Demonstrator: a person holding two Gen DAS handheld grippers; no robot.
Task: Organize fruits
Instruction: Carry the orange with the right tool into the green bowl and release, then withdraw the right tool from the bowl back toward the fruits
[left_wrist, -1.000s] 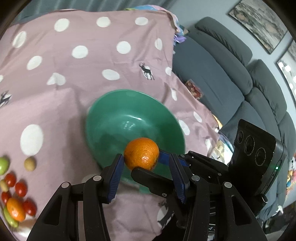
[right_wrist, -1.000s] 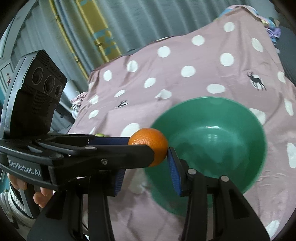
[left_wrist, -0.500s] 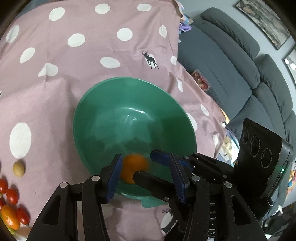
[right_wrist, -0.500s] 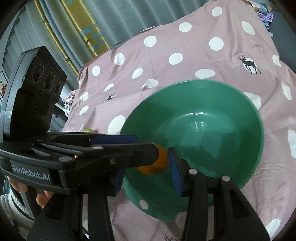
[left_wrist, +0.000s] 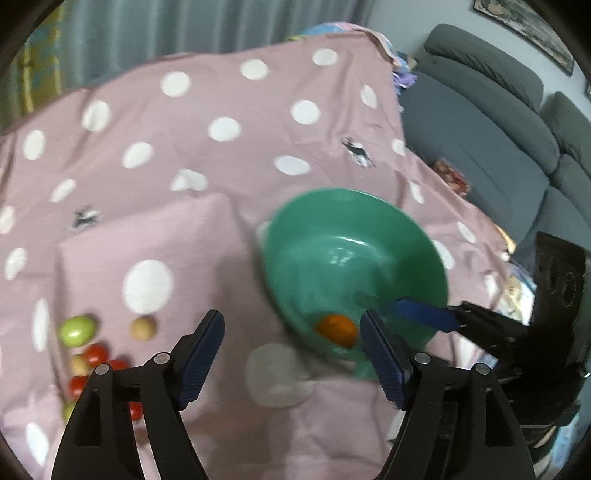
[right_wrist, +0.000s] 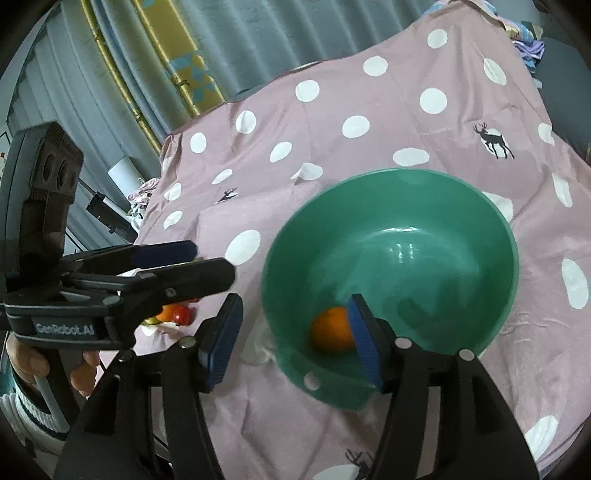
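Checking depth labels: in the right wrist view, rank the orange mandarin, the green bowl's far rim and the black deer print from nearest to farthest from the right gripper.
1. Orange mandarin, in the bowl, beside the right gripper.
2. Green bowl's far rim, straight ahead.
3. Black deer print, beyond the bowl, toward the right.

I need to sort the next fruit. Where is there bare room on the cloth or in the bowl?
Bare: cloth between green bowl and fruit pile; the bowl's far half beyond the orange. Crowded: the pile.

Polka-dot pink cloth (left_wrist: 207, 229), grey sofa (left_wrist: 491, 147), perhaps curtains (right_wrist: 229, 33) behind
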